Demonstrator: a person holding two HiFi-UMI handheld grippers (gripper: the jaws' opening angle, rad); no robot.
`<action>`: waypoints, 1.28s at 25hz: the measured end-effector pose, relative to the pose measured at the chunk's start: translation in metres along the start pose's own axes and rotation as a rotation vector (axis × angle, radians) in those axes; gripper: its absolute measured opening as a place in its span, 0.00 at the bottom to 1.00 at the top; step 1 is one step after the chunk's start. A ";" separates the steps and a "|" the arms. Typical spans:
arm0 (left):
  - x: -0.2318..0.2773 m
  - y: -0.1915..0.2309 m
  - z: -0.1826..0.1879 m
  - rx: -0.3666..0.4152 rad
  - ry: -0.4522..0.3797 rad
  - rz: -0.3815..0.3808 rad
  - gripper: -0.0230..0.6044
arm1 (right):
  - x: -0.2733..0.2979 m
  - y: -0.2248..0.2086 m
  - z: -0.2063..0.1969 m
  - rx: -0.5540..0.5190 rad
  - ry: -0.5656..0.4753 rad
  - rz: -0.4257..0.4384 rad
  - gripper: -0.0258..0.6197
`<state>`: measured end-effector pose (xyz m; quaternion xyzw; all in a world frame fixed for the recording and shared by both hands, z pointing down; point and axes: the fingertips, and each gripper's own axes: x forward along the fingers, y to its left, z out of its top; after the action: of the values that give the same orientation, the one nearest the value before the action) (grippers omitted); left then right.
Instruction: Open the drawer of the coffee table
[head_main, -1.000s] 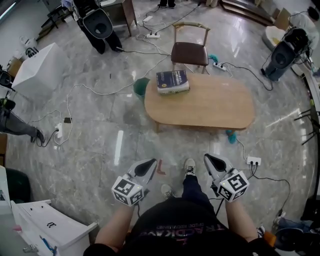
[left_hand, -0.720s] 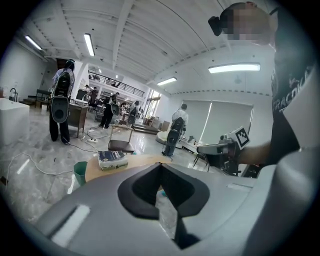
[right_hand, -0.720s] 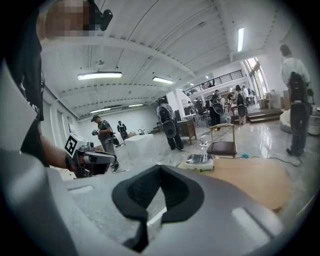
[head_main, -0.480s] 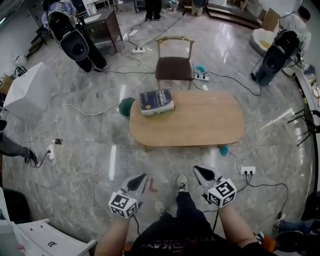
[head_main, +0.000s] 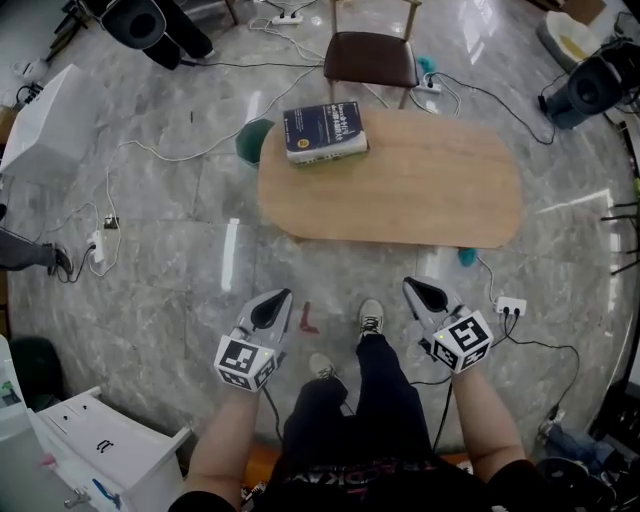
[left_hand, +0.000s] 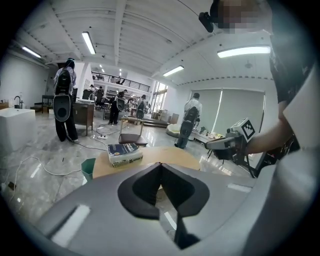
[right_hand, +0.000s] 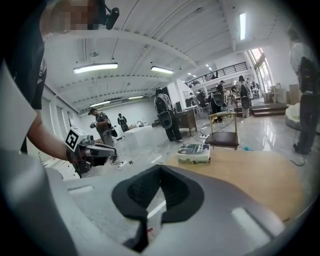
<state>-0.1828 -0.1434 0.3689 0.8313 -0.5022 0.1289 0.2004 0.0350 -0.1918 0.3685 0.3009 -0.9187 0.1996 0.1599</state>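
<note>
I hold left gripper (head_main: 280, 298) and right gripper (head_main: 415, 290) closed and empty, short of the table (head_main: 420, 190); I judge its drawer isn't reachable yet.

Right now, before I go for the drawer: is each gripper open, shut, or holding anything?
Left gripper: shut, nothing between its jaws.
Right gripper: shut, nothing between its jaws.
</note>
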 end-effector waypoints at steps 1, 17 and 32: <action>0.006 0.005 -0.008 -0.001 0.001 0.004 0.05 | 0.009 -0.005 -0.007 0.000 0.004 -0.001 0.04; 0.105 0.115 -0.194 0.021 0.014 0.049 0.07 | 0.133 -0.065 -0.177 -0.037 0.021 -0.023 0.05; 0.225 0.211 -0.321 0.088 -0.140 0.164 0.47 | 0.214 -0.164 -0.329 -0.110 -0.106 -0.064 0.12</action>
<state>-0.2699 -0.2584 0.7893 0.8022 -0.5753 0.1087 0.1168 0.0288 -0.2653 0.7872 0.3310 -0.9254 0.1274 0.1339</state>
